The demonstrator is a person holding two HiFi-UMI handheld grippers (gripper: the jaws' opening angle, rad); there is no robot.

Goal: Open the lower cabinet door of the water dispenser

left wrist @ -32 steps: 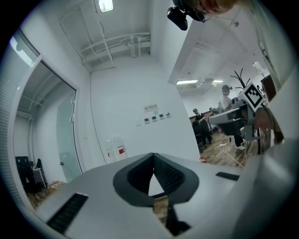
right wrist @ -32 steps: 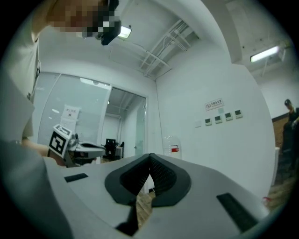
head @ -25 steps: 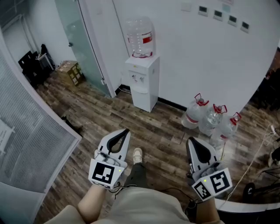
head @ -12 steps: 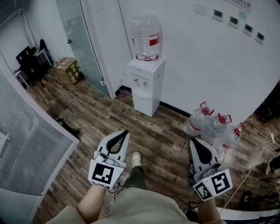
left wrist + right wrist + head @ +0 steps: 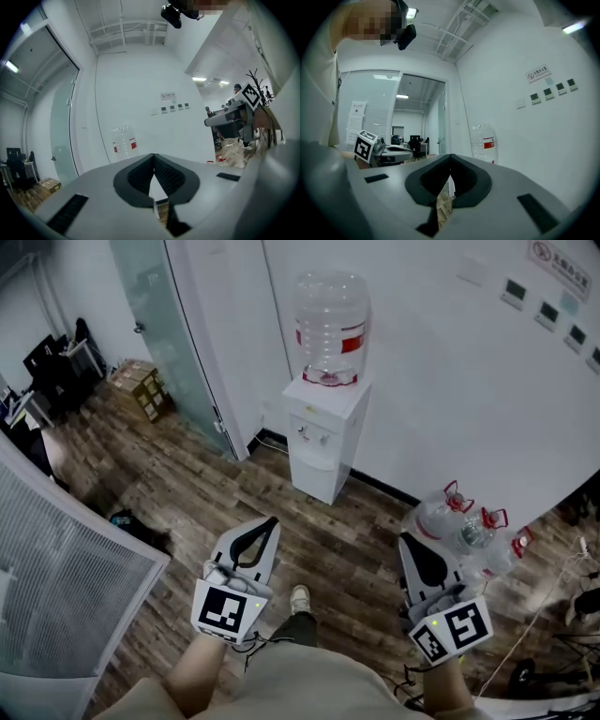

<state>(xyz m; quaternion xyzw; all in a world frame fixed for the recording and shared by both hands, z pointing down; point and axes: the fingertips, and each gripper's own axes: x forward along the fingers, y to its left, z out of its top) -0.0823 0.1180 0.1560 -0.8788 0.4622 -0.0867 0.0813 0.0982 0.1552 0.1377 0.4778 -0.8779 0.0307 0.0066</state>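
The white water dispenser (image 5: 323, 442) stands against the wall ahead, with a clear bottle (image 5: 331, 329) on top. Its lower cabinet door (image 5: 314, 474) is closed. Both grippers are held level over the wooden floor, well short of the dispenser. My left gripper (image 5: 271, 521) is shut and holds nothing. My right gripper (image 5: 404, 542) is shut and also holds nothing. In the left gripper view the bottle (image 5: 123, 140) shows above the shut left gripper (image 5: 153, 155). In the right gripper view the bottle (image 5: 483, 140) rises just right of the shut right gripper (image 5: 450, 156). In both gripper views the jaws hide the cabinet.
Three water jugs (image 5: 464, 521) with red handles stand on the floor right of the dispenser. A frosted glass door (image 5: 159, 334) and a cardboard box (image 5: 138, 390) lie to the left. A white slatted panel (image 5: 66, 587) is at near left, and cables (image 5: 553, 587) trail at far right.
The dispenser has grown larger and come nearer in the head view as the person walks toward it. Both grippers have stayed shut and side by side.
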